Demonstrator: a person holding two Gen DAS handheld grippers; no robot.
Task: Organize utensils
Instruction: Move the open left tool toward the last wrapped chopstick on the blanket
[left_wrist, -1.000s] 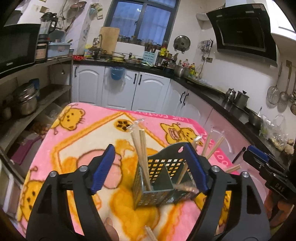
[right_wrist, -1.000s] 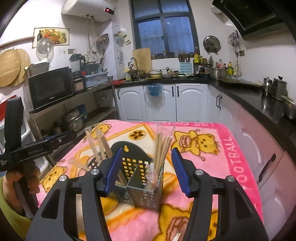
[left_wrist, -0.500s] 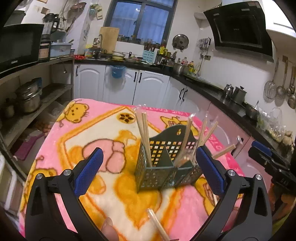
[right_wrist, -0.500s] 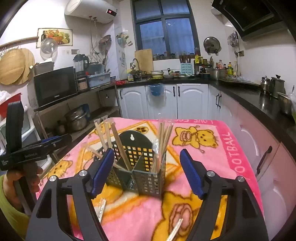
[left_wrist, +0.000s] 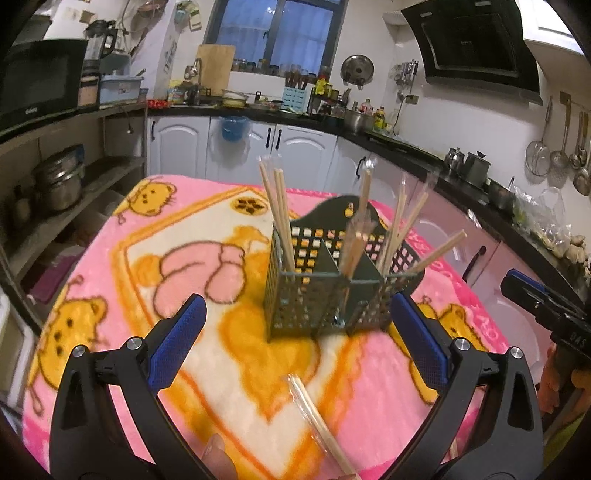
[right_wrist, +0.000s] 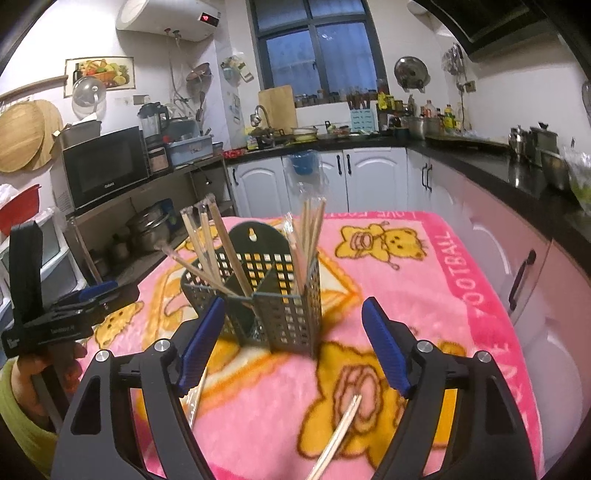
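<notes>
Here, a perforated green utensil caddy (left_wrist: 325, 291) stood upright near the middle of a table covered by a pink cartoon-bear blanket (left_wrist: 110, 266), its compartments bristling with wrapped wooden chopsticks (left_wrist: 279, 218) that leaned outward at loose angles. Both handheld tools hung spread wide and empty over the near edge of the table: the left gripper (left_wrist: 295, 343) framed the caddy from one side, while the right gripper (right_wrist: 291, 347) faced it from the other, neither touching anything. Loose wrapped pairs lay flat on the blanket toward that near edge, one stray pair (left_wrist: 321, 424) in front of the left tool and another loose pair (right_wrist: 338, 435) below the right one.

The sticks looked light, thin and stiff, and their clear plastic sleeves appeared slick, so a pinch across the middle of a pair, square to its length, seemed the surest hold; a grip near a tip would likely let it pivot or slide. Lying low in the soft pile, a pair might need the pads pressed slightly into the fabric. The caddy itself seemed light enough to tip if nudged by a stick going in.
</notes>
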